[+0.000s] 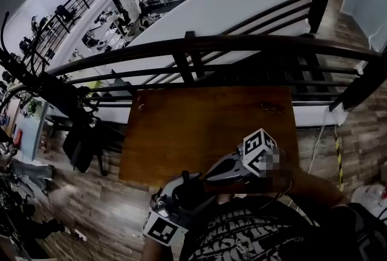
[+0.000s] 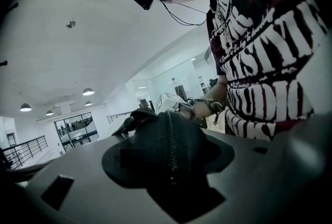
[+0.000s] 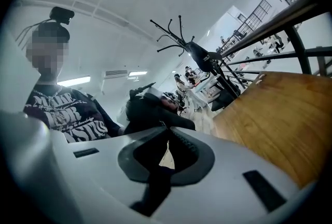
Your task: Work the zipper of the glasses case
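Observation:
The black glasses case (image 1: 188,192) is held up in front of the person's chest, below the table's front edge. My left gripper (image 1: 180,193) is shut on it. In the left gripper view the case (image 2: 194,153) fills the space between the jaws, and its zipper (image 2: 170,140) runs up the middle. My right gripper (image 1: 204,180) reaches in from the right. Its tips (image 3: 166,125) are pinched together at the end of the case (image 3: 148,111), on what looks like the zipper pull. The pull itself is hard to make out.
A brown wooden table (image 1: 205,127) stands just ahead, with a dark metal railing (image 1: 242,45) behind it. A black bag (image 1: 78,142) hangs at the left. A coat stand (image 3: 207,59) rises beside the table (image 3: 280,119). The person's printed shirt (image 2: 264,62) is close behind the grippers.

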Demonstrator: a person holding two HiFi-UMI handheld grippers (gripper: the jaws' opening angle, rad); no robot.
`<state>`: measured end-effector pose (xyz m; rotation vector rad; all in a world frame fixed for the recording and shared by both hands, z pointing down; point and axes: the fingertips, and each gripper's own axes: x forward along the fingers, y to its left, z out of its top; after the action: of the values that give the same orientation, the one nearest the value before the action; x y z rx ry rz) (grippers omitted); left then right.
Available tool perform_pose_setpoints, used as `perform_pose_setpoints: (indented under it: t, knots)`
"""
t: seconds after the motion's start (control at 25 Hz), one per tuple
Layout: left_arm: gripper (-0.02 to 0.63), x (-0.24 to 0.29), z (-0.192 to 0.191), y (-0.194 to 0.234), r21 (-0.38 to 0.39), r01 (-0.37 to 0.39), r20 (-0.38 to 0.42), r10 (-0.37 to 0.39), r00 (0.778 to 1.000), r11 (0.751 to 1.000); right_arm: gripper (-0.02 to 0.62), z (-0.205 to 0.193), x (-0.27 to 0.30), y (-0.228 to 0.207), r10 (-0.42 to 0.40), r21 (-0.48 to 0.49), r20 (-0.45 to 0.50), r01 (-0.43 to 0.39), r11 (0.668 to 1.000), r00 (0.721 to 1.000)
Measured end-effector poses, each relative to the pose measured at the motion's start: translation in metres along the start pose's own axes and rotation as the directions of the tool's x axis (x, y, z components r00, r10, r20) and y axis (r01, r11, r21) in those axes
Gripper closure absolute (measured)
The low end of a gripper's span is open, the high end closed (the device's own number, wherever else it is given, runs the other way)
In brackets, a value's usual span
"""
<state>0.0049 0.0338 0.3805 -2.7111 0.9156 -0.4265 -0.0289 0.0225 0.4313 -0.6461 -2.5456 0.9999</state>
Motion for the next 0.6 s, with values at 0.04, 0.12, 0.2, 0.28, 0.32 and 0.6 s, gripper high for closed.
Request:
perform_pose_setpoints:
  t: [0.04, 0.12, 0.2, 0.28, 0.32, 0.6]
  knots:
    - [0.347, -0.004, -0.001, 0.002, 0.005, 0.005, -0.004, -0.005, 1.0, 1.0, 0.588, -0.001, 0.004, -0.004, -0.014, -0.001, -0.009, 0.014, 1.0, 1.0]
    - [0.347, -0.013, -0.005, 0.006, -0.009, 0.006, 0.006, -0.006, 1.0, 1.0, 0.589, -0.004, 0.012, -0.01, -0.039, 0.003, -0.019, 0.04, 0.999, 0.999]
    - [0.345, -0.021, -0.014, 0.011, -0.03, 0.001, 0.015, -0.001, 1.0, 1.0, 0.594, -0.002, 0.016, -0.014, -0.051, 0.023, -0.003, 0.051, 0.998, 0.999]
    - [0.345, -0.032, -0.027, 0.02, -0.07, -0.01, 0.014, 0.011, 1.0, 0.998, 0.597, 0.005, 0.02, -0.021, -0.065, 0.058, 0.032, 0.063, 0.996, 0.997]
    - [0.345, -0.039, -0.035, 0.026, -0.11, -0.022, 0.011, 0.024, 1.0, 0.994, 0.597, 0.008, 0.022, -0.025, -0.083, 0.076, 0.046, 0.079, 0.994, 0.996]
    - [0.309, -0.072, -0.111, 0.053, -0.233, -0.088, -0.201, 0.041, 0.979, 0.968, 0.597, 0.001, 0.032, -0.089, -0.325, 0.191, 0.031, 0.314, 0.93, 0.945]
